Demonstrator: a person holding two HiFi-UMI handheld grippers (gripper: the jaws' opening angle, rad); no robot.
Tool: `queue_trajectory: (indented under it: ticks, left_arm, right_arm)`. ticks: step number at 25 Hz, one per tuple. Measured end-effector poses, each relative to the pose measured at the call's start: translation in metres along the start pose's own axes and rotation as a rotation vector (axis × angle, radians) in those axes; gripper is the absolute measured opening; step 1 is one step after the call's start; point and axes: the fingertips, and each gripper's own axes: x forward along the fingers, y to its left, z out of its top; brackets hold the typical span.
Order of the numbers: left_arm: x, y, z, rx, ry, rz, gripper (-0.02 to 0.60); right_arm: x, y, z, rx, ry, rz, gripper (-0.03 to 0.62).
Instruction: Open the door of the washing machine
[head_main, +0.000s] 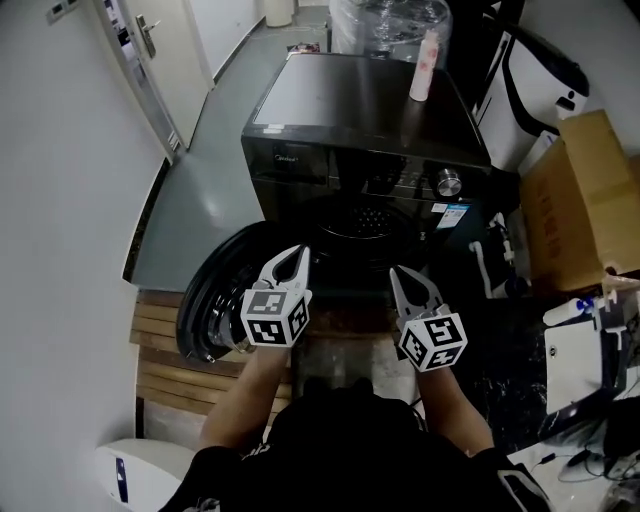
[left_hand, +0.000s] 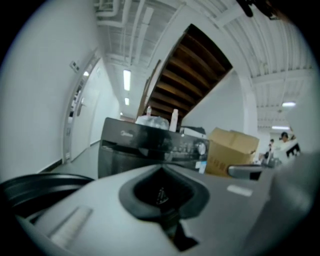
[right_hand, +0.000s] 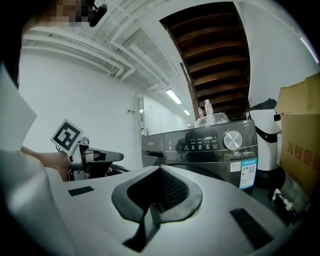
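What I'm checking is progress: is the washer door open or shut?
Open. The door stands swung out to the left, and the drum shows uncovered.

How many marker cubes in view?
2: left cube on the left claw; right cube on the right claw, both low in the head view. None seem hidden.
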Motion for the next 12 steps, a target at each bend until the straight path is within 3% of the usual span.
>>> queue_trajectory:
  ticks: [5, 12]
  left_arm:
    - [0.007, -0.004, 0.007, 0.042, -0.016, 0.012, 0.008]
    - [0.001, -0.002, 0.001, 0.048, -0.014, 0.036, 0.008]
  right_arm:
    - [-0.001, -0.010, 0.014, -0.060, -0.030, -0.014, -0.009]
    - [-0.008, -0.024, 0.010, -0.053, -0.018, -0.017, -0.009]
